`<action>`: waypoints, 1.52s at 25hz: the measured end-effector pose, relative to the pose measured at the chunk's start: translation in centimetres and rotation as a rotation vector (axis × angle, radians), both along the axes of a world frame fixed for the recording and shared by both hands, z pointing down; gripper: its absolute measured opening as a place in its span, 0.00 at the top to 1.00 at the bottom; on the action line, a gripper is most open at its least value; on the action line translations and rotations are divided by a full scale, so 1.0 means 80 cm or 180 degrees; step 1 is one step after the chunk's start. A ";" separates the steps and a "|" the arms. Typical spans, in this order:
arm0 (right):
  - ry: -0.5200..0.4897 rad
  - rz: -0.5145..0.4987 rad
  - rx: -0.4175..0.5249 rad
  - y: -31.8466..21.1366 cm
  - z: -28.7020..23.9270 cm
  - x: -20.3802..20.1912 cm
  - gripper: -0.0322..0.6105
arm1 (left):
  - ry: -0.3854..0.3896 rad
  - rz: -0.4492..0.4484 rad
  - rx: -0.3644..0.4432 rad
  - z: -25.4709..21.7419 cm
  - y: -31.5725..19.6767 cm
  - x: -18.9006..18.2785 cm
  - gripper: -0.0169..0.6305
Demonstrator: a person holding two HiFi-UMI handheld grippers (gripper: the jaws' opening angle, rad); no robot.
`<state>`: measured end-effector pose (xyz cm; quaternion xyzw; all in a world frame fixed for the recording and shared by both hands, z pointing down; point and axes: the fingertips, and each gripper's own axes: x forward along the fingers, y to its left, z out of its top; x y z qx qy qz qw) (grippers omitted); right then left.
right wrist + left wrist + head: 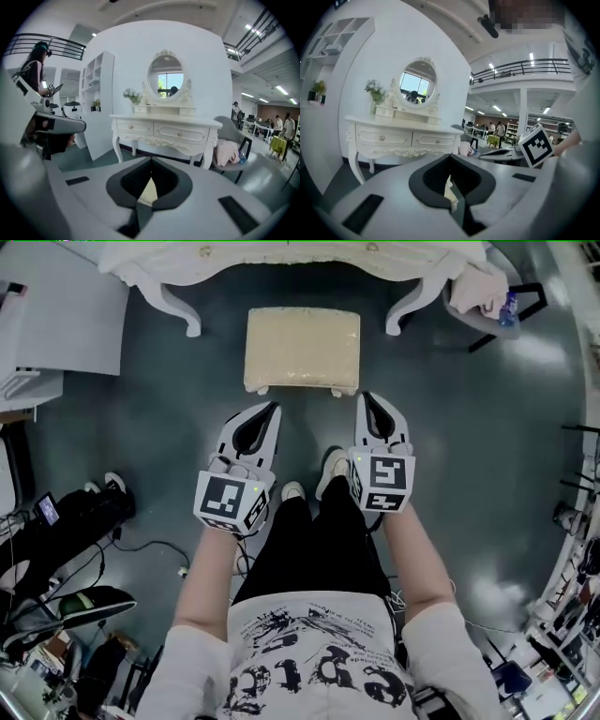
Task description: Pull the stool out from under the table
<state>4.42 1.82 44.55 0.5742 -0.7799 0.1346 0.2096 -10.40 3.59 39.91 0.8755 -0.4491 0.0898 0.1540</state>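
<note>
The stool [302,350] has a cream cushion and white legs. It stands on the dark floor just in front of the white dressing table [178,273], clear of its legs. My left gripper [275,407] is shut and empty, its tip a little short of the stool's near left corner. My right gripper [366,397] is also shut and empty, close to the near right corner. In the left gripper view the left gripper [450,157] shows a sliver of the stool [449,190] through its opening. The right gripper [151,161] frames the stool [149,192] the same way.
A grey chair [483,296] with a pink cloth stands right of the table. A white cabinet [56,315] is at the far left. Bags and cables [66,521] lie on the floor at the left. The person's shoes [330,470] are right behind the grippers.
</note>
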 end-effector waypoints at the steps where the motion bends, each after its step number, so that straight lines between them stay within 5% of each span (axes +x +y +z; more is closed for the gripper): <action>1: -0.0003 -0.0036 0.0109 0.003 -0.033 -0.005 0.92 | 0.0019 0.0023 0.0102 -0.030 0.000 -0.002 0.95; 7: -0.0076 -0.0174 0.0761 0.026 -0.221 -0.026 0.92 | 0.0125 -0.0068 0.0572 -0.181 0.005 -0.027 0.95; 14: -0.0315 -0.0167 0.1133 0.075 -0.355 -0.027 0.93 | 0.0117 -0.0233 0.0896 -0.307 0.035 -0.050 0.95; 29: -0.0475 -0.0230 0.1375 0.112 -0.436 -0.034 0.93 | 0.0139 -0.0240 0.1282 -0.405 0.085 -0.051 0.95; 38: -0.0500 -0.0281 0.1363 0.111 -0.440 -0.038 0.93 | 0.0118 -0.0283 0.1253 -0.402 0.087 -0.057 0.95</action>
